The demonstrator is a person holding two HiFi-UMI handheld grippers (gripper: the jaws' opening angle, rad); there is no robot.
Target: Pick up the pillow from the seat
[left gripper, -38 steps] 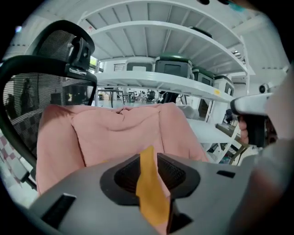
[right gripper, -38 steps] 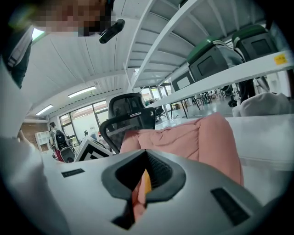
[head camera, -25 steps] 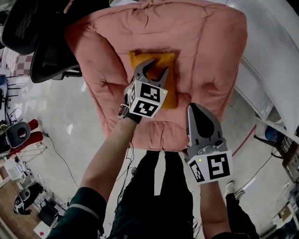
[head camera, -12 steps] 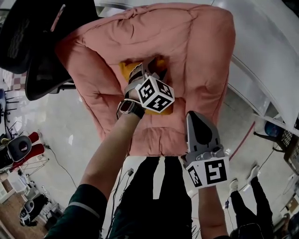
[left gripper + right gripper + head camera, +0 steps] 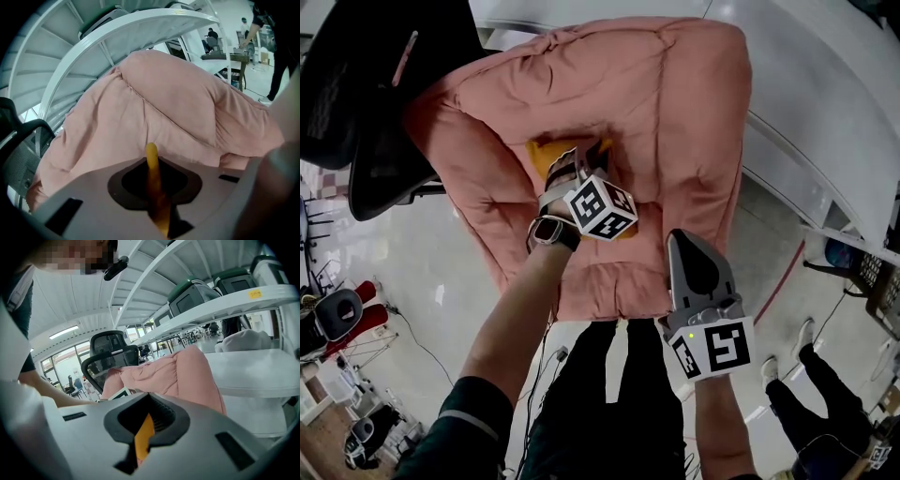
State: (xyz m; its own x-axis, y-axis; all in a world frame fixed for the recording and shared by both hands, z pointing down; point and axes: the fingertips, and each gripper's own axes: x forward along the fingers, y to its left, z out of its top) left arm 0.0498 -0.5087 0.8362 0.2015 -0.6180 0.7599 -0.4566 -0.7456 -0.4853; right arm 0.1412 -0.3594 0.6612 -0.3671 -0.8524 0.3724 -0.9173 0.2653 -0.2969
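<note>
Head view
- Pillow: the orange pillow (image 5: 542, 156) lies on the seat of the pink armchair (image 5: 675, 112), mostly covered by the left tool and its marker cube (image 5: 600, 208).
- Left tool: the left tool (image 5: 584, 155) points down into the seat, on the pillow's far part.
- Left wrist: it wears a watch (image 5: 547, 231).
- Right tool: the right tool (image 5: 686, 246) is over the seat's front edge, apart from the pillow, tips together.
- Surroundings: a black office chair (image 5: 356, 84) stands just beside the armchair's left side.

Left gripper view
- Jaw state: the jaws are closing, and a thin fold of the pillow stands upright between them, pinched.
- Behind: the armchair's puffy back cushion fills the middle, with a white curved frame (image 5: 140, 28) above it.

Right gripper view
- Jaw state: the jaws are nearly together with nothing held. A sliver of orange shows through the slit.
- Beyond: the armchair's side, the office chair, and a white shelf (image 5: 243, 298) carrying green-topped boxes (image 5: 192, 294).
</note>
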